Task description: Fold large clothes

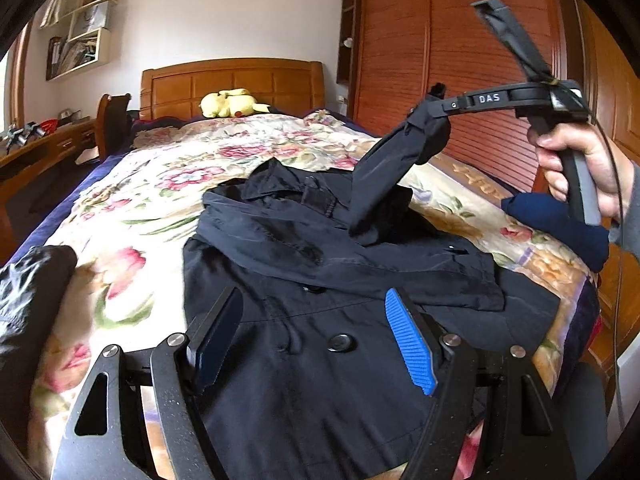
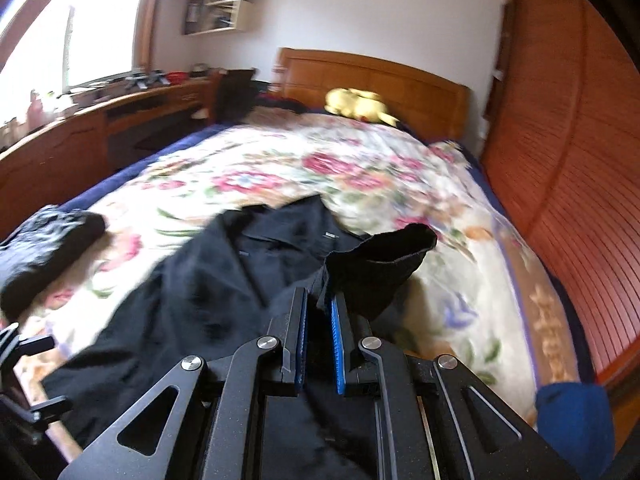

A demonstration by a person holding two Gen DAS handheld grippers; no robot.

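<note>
A large dark navy coat (image 1: 320,276) with round buttons lies spread on the flowered bedspread (image 1: 132,216). My left gripper (image 1: 316,312) hovers low over the coat's front, open, with nothing between its blue pads. My right gripper (image 1: 434,98), held in a hand (image 1: 576,172), is raised at the right and shut on the coat's sleeve (image 1: 384,176), which hangs lifted from its tips. In the right wrist view the right gripper (image 2: 319,300) pinches the sleeve cuff (image 2: 384,260) above the coat (image 2: 192,300).
A rumpled black garment (image 1: 28,292) lies at the bed's left edge. A folded blue item (image 1: 560,232) sits at the right edge. A yellow plush toy (image 1: 230,103) rests by the headboard. A wooden wardrobe (image 1: 460,60) stands right, a desk (image 2: 80,136) left.
</note>
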